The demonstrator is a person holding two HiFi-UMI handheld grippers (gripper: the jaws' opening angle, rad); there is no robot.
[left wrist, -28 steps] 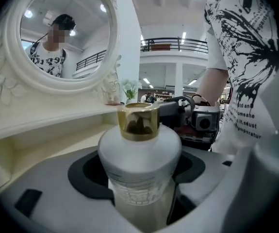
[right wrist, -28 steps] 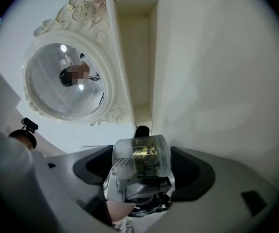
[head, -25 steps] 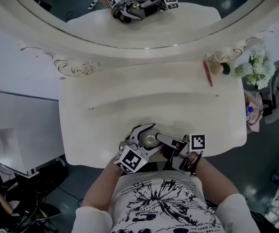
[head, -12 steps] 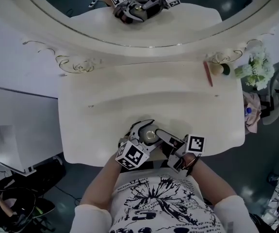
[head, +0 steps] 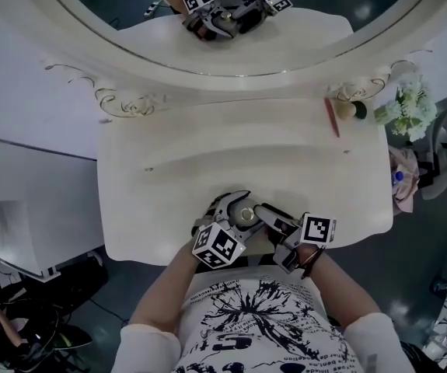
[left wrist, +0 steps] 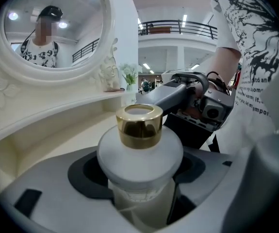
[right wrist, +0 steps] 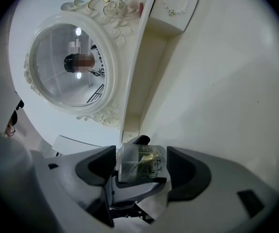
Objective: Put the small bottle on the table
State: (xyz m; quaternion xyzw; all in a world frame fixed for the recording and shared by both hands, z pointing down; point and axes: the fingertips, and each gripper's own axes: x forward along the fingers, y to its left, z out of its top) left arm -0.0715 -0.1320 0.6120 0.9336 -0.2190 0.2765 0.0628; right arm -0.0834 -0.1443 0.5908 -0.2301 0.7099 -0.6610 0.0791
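Note:
A small frosted white bottle [left wrist: 139, 149] with a gold cap [head: 244, 212] is held upright just above the table's front edge [head: 207, 247]. My left gripper [head: 237, 207] is shut on its body, and its jaws clasp the bottle [left wrist: 139, 183] from both sides. My right gripper [head: 263, 214] reaches in from the right. In the right gripper view, the bottle's lower part with gold print [right wrist: 140, 160] lies between the right gripper's [right wrist: 141, 173] jaws. Those jaws are closing, with the pads close beside the bottle.
The cream dressing table [head: 207, 162] has a raised back shelf under a large oval mirror [head: 231, 45]. At the back right lie a red pencil-like stick [head: 333, 117], a small round object [head: 347, 109] and white flowers [head: 410, 107]. A white cabinet [head: 29, 224] stands on the left.
Both grippers and the bottle have shifted slightly right and away from me. The right gripper's jaws have come in around the bottle.

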